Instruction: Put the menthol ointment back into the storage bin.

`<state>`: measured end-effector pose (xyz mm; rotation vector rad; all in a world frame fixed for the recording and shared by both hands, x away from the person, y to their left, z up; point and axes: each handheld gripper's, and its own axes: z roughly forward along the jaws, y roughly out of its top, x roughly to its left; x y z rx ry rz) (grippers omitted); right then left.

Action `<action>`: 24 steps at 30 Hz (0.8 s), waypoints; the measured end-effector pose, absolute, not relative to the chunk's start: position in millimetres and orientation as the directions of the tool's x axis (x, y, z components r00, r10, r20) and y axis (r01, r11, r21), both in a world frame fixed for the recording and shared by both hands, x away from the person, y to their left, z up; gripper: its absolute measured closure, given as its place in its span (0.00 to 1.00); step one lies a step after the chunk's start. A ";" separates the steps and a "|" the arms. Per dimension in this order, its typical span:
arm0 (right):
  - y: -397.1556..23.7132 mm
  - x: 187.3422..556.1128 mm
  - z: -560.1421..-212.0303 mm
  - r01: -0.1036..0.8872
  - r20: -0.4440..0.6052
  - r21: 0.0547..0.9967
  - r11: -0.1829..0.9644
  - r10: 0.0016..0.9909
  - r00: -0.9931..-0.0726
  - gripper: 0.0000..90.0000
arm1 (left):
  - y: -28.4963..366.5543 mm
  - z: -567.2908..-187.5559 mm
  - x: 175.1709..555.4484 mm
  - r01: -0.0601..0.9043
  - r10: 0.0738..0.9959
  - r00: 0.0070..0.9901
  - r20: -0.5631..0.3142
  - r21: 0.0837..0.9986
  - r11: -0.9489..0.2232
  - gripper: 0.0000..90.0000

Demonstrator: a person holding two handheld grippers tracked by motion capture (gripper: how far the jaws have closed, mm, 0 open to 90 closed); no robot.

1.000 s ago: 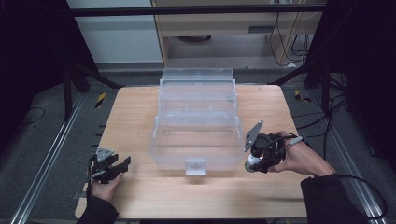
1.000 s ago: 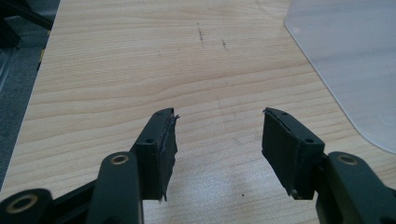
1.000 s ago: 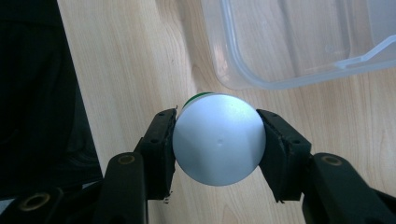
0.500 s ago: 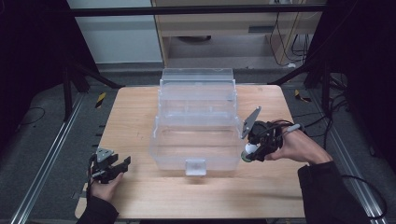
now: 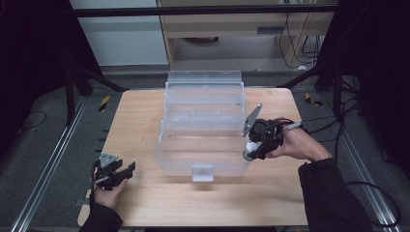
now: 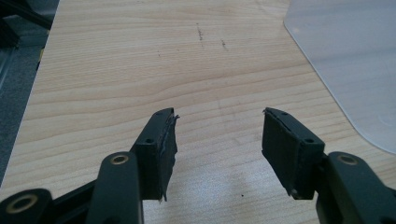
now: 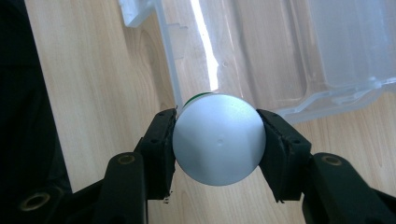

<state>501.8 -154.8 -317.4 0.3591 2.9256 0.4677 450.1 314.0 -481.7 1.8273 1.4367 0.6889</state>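
Jaws of your right gripper [image 7: 218,140] clamp the smooth, slippery white bottle [image 7: 217,140] across its round end; left gripper [image 6: 218,140] gapes empty.

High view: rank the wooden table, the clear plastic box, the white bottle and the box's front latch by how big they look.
1. Wooden table
2. Clear plastic box
3. Front latch and white bottle: they look about alike, and the right gripper hides part of the bottle, so unranked.
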 end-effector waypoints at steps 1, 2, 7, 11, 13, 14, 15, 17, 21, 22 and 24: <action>-153.5 503.5 -317.6 0.208 -0.116 0.325 0.923 0.257 -0.959 0.56 | 314.1 -481.7 450.1 0.597 0.970 0.242 -0.014 0.791 -0.138 0.49; -152.1 505.4 -317.6 0.204 -0.117 0.325 0.923 0.253 -0.960 0.56 | 314.2 -481.7 450.1 0.597 0.970 0.242 -0.014 0.791 -0.137 0.49; -144.3 514.5 -321.0 0.200 -0.113 0.322 0.925 0.247 -0.962 0.56 | 314.4 -481.7 450.1 0.596 0.970 0.242 -0.015 0.791 -0.136 0.49; -138.9 521.4 -326.4 0.208 -0.096 0.319 0.925 0.250 -0.963 0.56 | 314.4 -481.4 450.1 0.596 0.970 0.241 -0.015 0.792 -0.136 0.49; -137.0 524.1 -330.1 0.203 -0.100 0.314 0.928 0.245 -0.964 0.56 | 314.3 -481.8 450.3 0.596 0.970 0.242 -0.014 0.791 -0.138 0.49; -135.8 525.3 -332.0 0.203 -0.103 0.308 0.930 0.244 -0.964 0.56 | 314.2 -481.9 450.4 0.596 0.970 0.242 -0.014 0.791 -0.138 0.49; -134.6 526.5 -334.1 0.200 -0.106 0.308 0.930 0.243 -0.964 0.56 | 314.1 -481.9 450.4 0.596 0.970 0.243 -0.014 0.791 -0.138 0.49; -131.0 529.2 -339.1 0.199 -0.105 0.302 0.932 0.240 -0.965 0.56 | 313.9 -481.8 450.4 0.596 0.970 0.244 -0.013 0.791 -0.139 0.49; -128.2 532.0 -343.3 0.191 -0.109 0.296 0.936 0.232 -0.967 0.56 | 314.0 -481.8 450.4 0.596 0.970 0.243 -0.014 0.791 -0.138 0.49; -127.8 532.9 -344.9 0.185 -0.112 0.298 0.936 0.227 -0.967 0.56 | 313.9 -481.8 450.3 0.596 0.970 0.243 -0.013 0.791 -0.139 0.49; -126.7 533.9 -347.4 0.181 -0.116 0.287 0.941 0.222 -0.968 0.56 | 313.8 -481.8 450.3 0.596 0.970 0.244 -0.013 0.791 -0.139 0.49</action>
